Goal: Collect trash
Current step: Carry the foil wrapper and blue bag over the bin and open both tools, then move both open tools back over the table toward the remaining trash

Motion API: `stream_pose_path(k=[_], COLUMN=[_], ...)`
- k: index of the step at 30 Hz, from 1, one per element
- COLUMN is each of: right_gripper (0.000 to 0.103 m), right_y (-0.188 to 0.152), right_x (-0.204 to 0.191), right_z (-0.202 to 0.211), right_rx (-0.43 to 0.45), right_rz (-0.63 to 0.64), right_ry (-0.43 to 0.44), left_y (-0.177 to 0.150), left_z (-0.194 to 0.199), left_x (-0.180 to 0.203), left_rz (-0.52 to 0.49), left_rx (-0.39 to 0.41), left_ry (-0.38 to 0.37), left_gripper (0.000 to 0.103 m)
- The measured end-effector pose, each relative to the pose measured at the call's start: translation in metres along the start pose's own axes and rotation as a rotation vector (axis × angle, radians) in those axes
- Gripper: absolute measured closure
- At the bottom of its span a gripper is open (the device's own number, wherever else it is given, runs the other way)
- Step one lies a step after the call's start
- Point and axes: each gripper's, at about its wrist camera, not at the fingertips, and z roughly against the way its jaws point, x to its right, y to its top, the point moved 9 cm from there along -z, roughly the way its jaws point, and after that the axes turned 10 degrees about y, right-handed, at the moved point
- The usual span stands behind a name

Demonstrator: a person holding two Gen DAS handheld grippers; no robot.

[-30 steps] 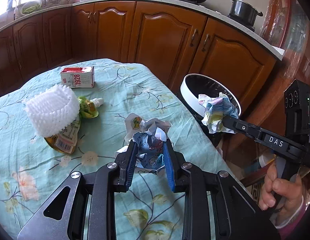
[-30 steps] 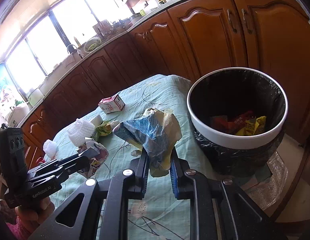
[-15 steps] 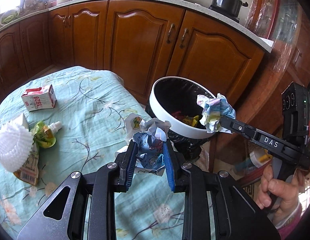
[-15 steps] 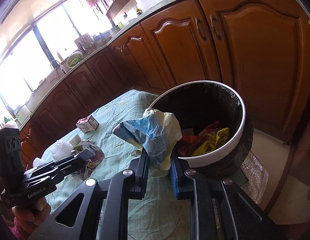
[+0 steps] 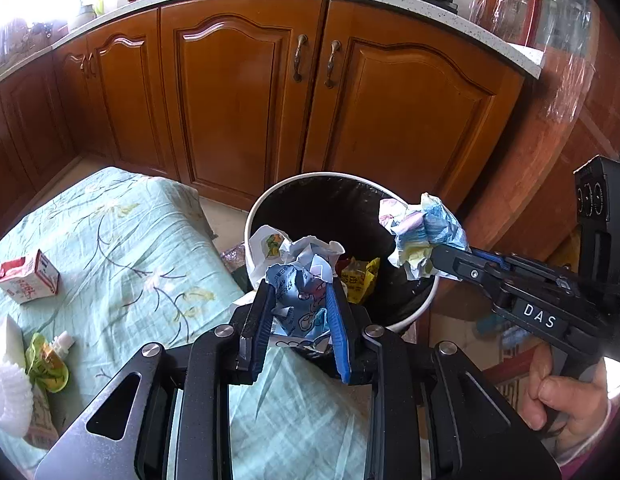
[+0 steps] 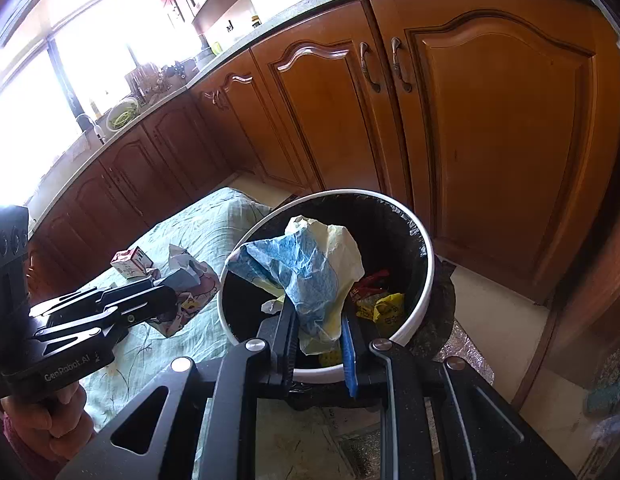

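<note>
My left gripper [image 5: 297,300] is shut on a crumpled blue and white wrapper [image 5: 299,280], held at the near left rim of the white trash bin [image 5: 420,306] with its black liner. My right gripper [image 6: 318,320] is shut on a crumpled blue and yellow wrapper [image 6: 310,268], which hangs over the bin's [image 6: 428,264] opening. In the left wrist view the right gripper [image 5: 428,258] reaches in from the right with its wrapper [image 5: 420,232] above the bin's right side. Red and yellow packets [image 6: 376,300] lie inside the bin.
The table with a green floral cloth [image 5: 121,248] stands left of the bin. On it lie a small red and white carton [image 5: 27,278], a green pouch [image 5: 45,364] and white foam netting [image 5: 5,396]. Wooden cabinets [image 5: 245,92] close off the far side.
Both grippers have swung right from above the table toward the bin, each still holding its wrapper. The bin has come closer and toward the middle of both views.
</note>
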Motion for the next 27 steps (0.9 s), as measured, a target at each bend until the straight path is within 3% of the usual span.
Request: stream_pose_path(k=[13, 21, 23, 27], right_gripper=[0.083, 0.07, 0.061, 0.059], right_y=[0.008, 0.015, 0.015, 0.01], right_x=[0.025, 0.036, 0.037, 0.037], right_z=[-0.022, -0.025, -0.021, -0.014], right_rx=[-0.066, -0.055, -0.042, -0.016], right_rz=[-0.002, -0.038, -0.048, -0.071], right_ry=[-0.046, -0.042, -0.04, -0.026], left_y=[0.015, 0.011, 0.009, 0.003], left_z=[-0.043, -0.055, -0.052, -0.042], left_x=[0.022, 0.024, 0.022, 0.014], left_rz=[-0.033, -0.073, -0.062, -0.026], left_rx=[-0.064, -0.087, -0.082, -0.067], left_ry=[0.014, 0.043, 0.042, 0.034], left_gripper=[0.078, 0.064, 0.061, 0.061])
